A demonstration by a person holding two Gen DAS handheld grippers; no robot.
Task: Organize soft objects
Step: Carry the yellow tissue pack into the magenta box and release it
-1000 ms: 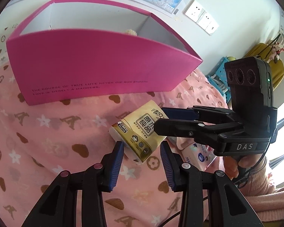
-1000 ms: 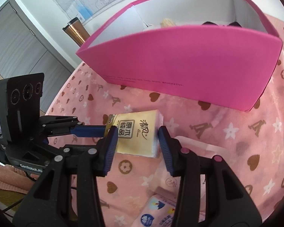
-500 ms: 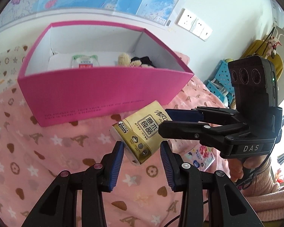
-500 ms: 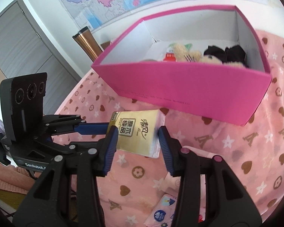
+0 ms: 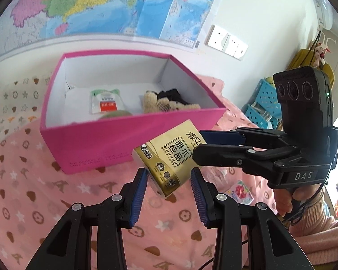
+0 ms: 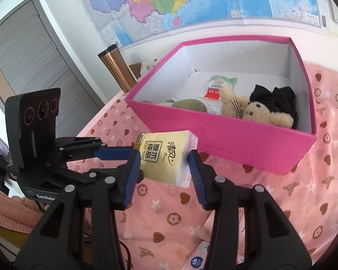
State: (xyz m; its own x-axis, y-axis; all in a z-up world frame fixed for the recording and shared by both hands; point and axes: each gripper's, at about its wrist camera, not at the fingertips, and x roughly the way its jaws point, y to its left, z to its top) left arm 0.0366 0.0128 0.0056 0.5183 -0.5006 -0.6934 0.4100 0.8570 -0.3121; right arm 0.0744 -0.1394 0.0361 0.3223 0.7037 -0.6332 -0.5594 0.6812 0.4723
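Observation:
A yellow tissue pack [image 5: 169, 159] hangs in the air in front of the pink box [image 5: 128, 135], clear of the blanket. My left gripper [image 5: 169, 180] is shut on the pack's lower end. My right gripper [image 6: 163, 164] is shut on the same pack [image 6: 164, 155], reaching in from the right in the left wrist view. The left gripper's blue finger [image 6: 115, 151] meets the pack's far end. Inside the box [image 6: 214, 135] lie a teddy bear [image 6: 254, 112], black cloth [image 6: 275, 96], a white sachet [image 6: 214, 90] and a green plush [image 6: 191, 105].
A pink patterned blanket [image 5: 45, 198] covers the surface. A small flowered packet [image 5: 240, 190] lies on it below the right gripper. A copper tumbler [image 6: 117, 67] stands left of the box, blue baskets [image 5: 263, 103] at the right. A hand [image 5: 288, 200] grips the right tool.
Both grippers have risen together with the tissue pack. The view now looks down over the box's front wall, so its contents show.

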